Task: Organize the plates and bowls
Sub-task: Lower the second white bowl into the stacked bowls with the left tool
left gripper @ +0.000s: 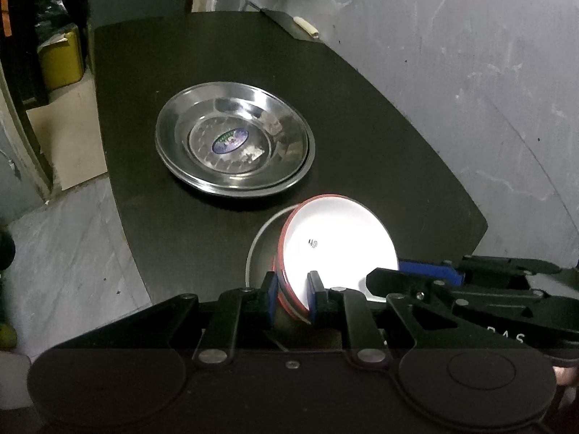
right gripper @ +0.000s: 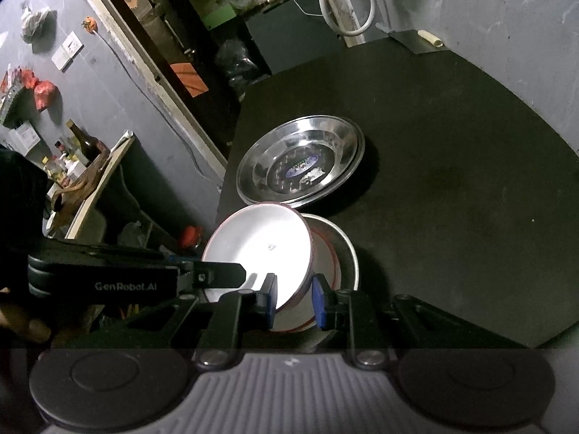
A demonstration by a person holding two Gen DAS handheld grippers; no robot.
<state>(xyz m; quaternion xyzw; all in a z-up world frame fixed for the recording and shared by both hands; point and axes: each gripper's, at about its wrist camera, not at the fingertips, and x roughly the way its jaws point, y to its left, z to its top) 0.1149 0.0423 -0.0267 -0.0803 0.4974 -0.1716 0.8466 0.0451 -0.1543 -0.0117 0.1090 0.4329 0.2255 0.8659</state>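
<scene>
A white bowl with a red rim (left gripper: 336, 242) (right gripper: 260, 249) is held tilted on its edge over a grey-rimmed dish (left gripper: 258, 246) (right gripper: 343, 249) on the black table (left gripper: 380, 144). My left gripper (left gripper: 293, 294) is shut on the near rim of the bowl stack, where several red and white edges show. My right gripper (right gripper: 292, 300) straddles the bowl's rim from the other side, blue pads (right gripper: 318, 302) close around it. It also shows in the left wrist view (left gripper: 430, 275). Two stacked steel plates (left gripper: 233, 141) (right gripper: 300, 162) lie beyond.
The black table ends at a grey wall (left gripper: 470, 72) on the right and drops off to the floor (left gripper: 68, 253) on the left. A shelf with bottles (right gripper: 76, 159) stands left of the table. A small pale roll (left gripper: 305, 27) lies at the far corner.
</scene>
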